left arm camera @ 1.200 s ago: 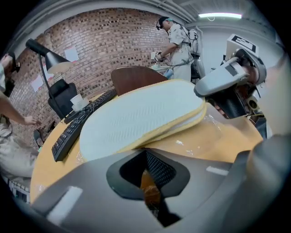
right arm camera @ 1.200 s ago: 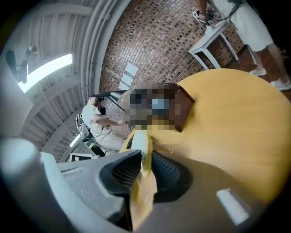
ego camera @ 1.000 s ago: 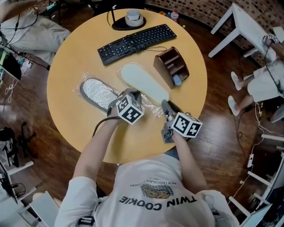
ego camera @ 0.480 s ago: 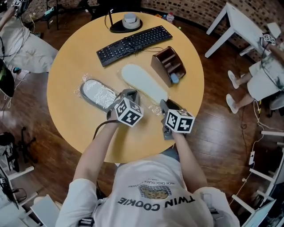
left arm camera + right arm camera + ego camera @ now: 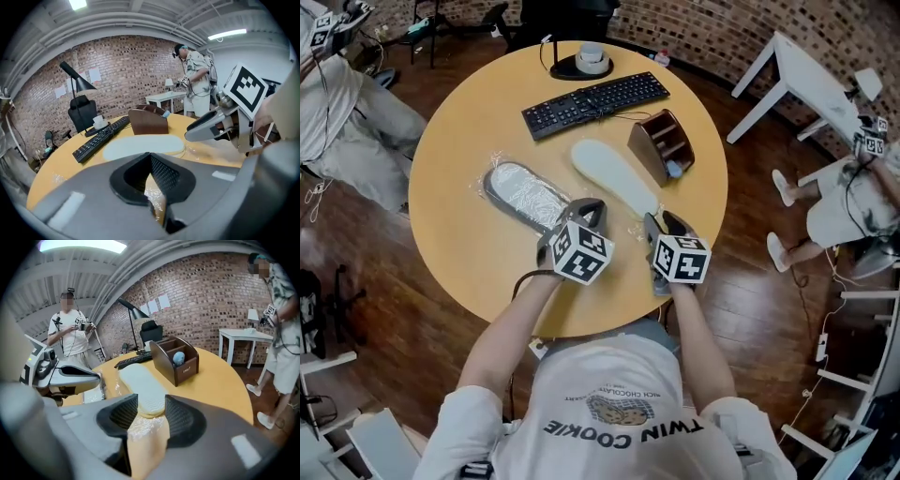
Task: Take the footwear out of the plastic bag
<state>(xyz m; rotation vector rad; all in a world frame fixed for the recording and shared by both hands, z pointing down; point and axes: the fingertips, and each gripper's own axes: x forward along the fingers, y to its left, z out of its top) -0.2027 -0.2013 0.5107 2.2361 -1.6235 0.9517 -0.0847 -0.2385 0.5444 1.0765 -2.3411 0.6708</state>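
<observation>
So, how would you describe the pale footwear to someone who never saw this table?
On the round yellow table, look beside the brown wooden organizer. The pale footwear lies there, long, cream and plain, unlike the silvery grey one farther left.

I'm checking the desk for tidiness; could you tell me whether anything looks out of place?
Two slippers lie among desk items: a white slipper near the keyboard, crumpled plastic bag at its near end, and a grey slipper fully wrapped.
</observation>
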